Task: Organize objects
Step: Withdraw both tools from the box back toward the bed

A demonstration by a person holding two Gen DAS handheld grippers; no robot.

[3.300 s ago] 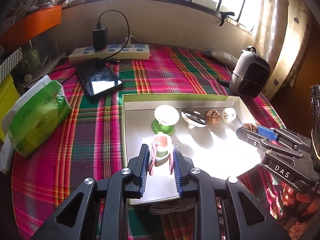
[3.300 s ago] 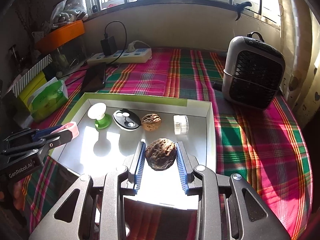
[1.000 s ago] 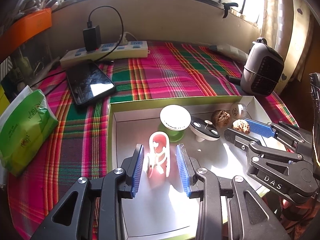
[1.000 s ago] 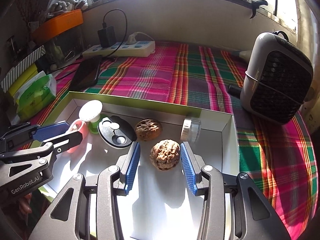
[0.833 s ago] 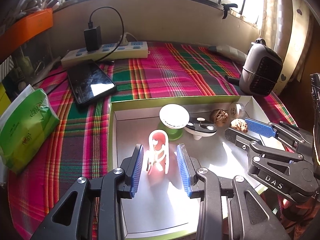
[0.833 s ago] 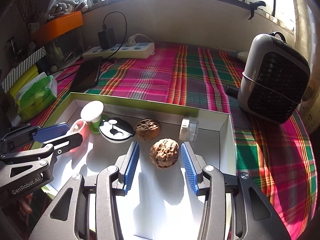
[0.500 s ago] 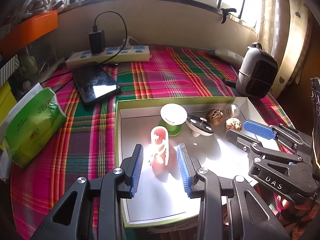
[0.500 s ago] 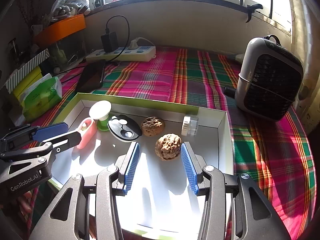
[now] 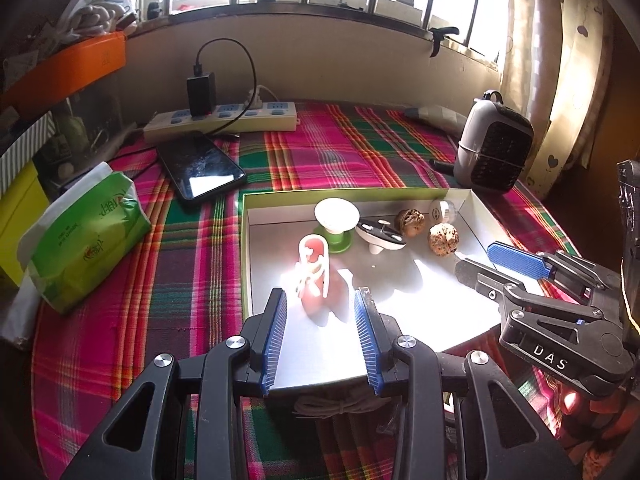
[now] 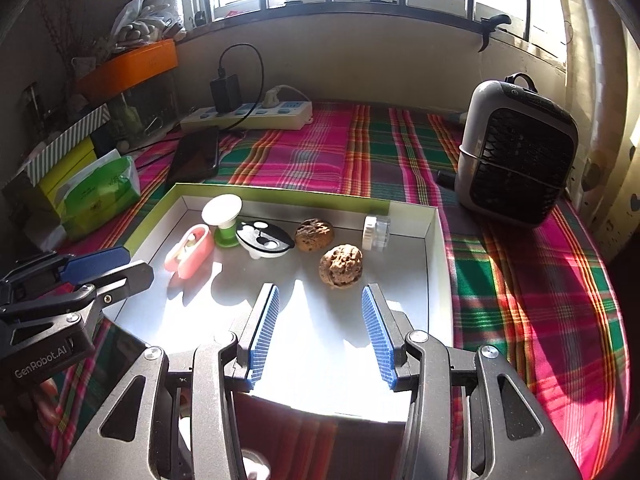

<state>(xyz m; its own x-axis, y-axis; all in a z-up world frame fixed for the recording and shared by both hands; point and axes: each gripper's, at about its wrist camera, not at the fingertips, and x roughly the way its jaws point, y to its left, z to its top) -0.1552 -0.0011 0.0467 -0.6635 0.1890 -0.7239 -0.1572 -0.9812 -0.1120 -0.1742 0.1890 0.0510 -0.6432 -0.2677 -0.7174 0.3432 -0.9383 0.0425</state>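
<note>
Tray (image 10: 434, 240) on plaid cloth (image 10: 520, 264) below a window: two walnuts (image 10: 341, 266), one pink holder (image 10: 188, 252), one jar (image 10: 376, 232). Left gripper (image 9: 320, 320) and right gripper (image 10: 320, 320) both spread, empty, near edge.

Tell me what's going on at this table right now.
A person with a handheld gripper in each hand is sorting small items into a shallow white box on the plaid cloth. Both grippers are open and hold nothing. The left gripper sits just short of a pink holder standing in the box. The right gripper is a little short of a walnut. A second walnut, a small clear jar, a black-and-white piece and a white-and-green piece line the far wall.
</note>
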